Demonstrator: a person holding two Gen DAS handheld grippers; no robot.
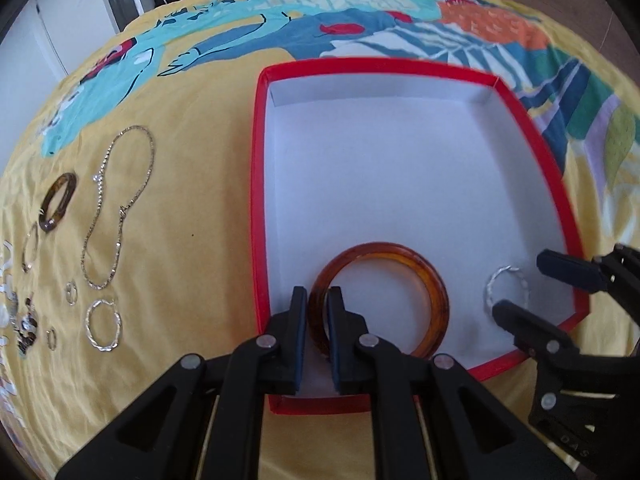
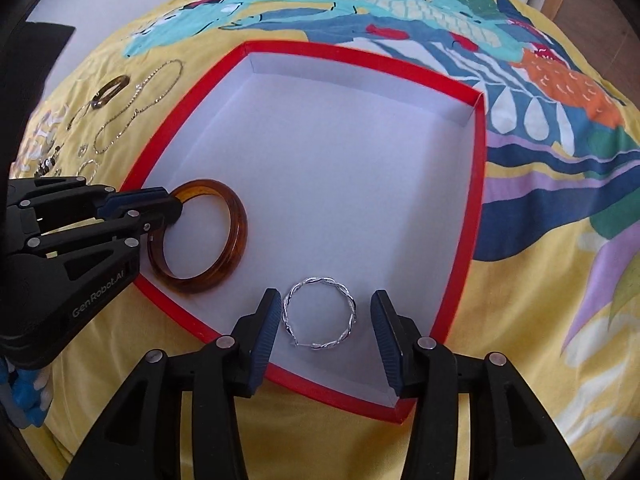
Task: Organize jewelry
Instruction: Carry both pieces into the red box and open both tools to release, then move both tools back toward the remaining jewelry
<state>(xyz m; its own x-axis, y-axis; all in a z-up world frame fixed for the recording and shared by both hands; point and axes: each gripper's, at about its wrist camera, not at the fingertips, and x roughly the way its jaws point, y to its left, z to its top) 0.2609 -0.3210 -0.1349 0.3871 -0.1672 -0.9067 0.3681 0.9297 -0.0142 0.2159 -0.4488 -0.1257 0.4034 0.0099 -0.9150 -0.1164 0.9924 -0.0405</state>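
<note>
Two pieces have reached the red-rimmed box [image 1: 260,184] so far, and most of the jewelry is not yet in it.

The amber bangle [image 1: 424,280] sits in the box's near corner on the side of the loose jewelry, propped on edge. The left claw [image 1: 318,300] is clenched on its rim, one finger inside the ring and one outside, so this piece is in the box but not yet let go.

The twisted silver hoop [image 2: 320,314] lies flat on the white floor of the box, close to its near edge. The right claw [image 2: 324,320] is released: its pads stand on either side of the hoop with a clear gap, touching nothing. That piece looks delivered.

Outside the box, on the yellow patterned cloth [image 1: 180,240] to its left, these wait:
- a long chain necklace [image 1: 120,208]
- a brown oval ring [image 1: 58,200] beyond it
- a second silver hoop [image 1: 103,328], near the box's front corner
- several small rings and a dark cluster further out, too small to tell apart

By my reckoning the job is at an early stage: the bangle needs releasing, then every piece on the cloth has to go across.
</note>
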